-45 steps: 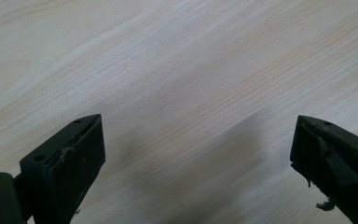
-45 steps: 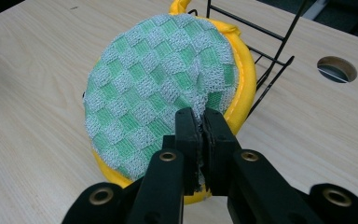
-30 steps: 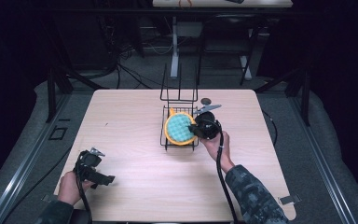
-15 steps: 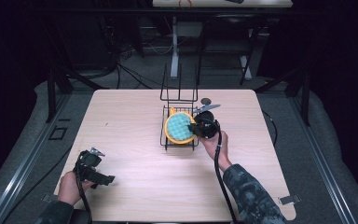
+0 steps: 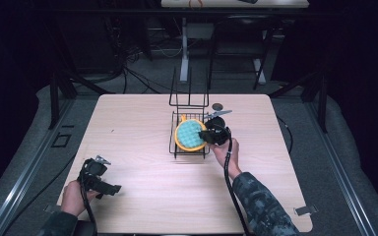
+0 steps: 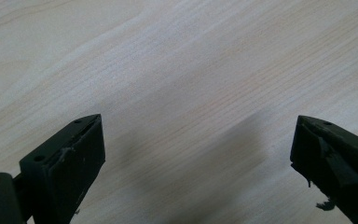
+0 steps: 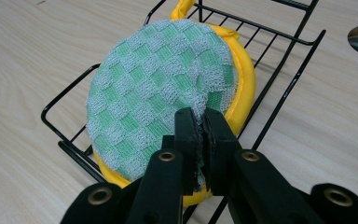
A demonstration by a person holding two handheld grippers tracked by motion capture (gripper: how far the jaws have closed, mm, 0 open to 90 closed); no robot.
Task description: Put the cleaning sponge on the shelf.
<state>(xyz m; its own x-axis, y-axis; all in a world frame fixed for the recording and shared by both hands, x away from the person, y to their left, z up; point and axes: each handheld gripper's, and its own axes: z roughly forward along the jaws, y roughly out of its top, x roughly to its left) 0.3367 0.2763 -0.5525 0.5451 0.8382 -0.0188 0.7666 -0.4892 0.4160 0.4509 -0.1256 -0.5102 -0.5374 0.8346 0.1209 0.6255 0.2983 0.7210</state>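
Scourer (image 7: pixel 163 79), green-checked on yellow, lies in the wire rack (image 7: pixel 284 88), pinched by the right hand-held gripper (image 7: pixel 198 122); the left hand-held gripper (image 6: pixel 196 154) gapes wide over bare tabletop (image 6: pixel 177 70).

Bright table, dark surroundings
The table (image 5: pixel 142 123) is evenly lit from above; both gripper views look soft, with faint shadows.
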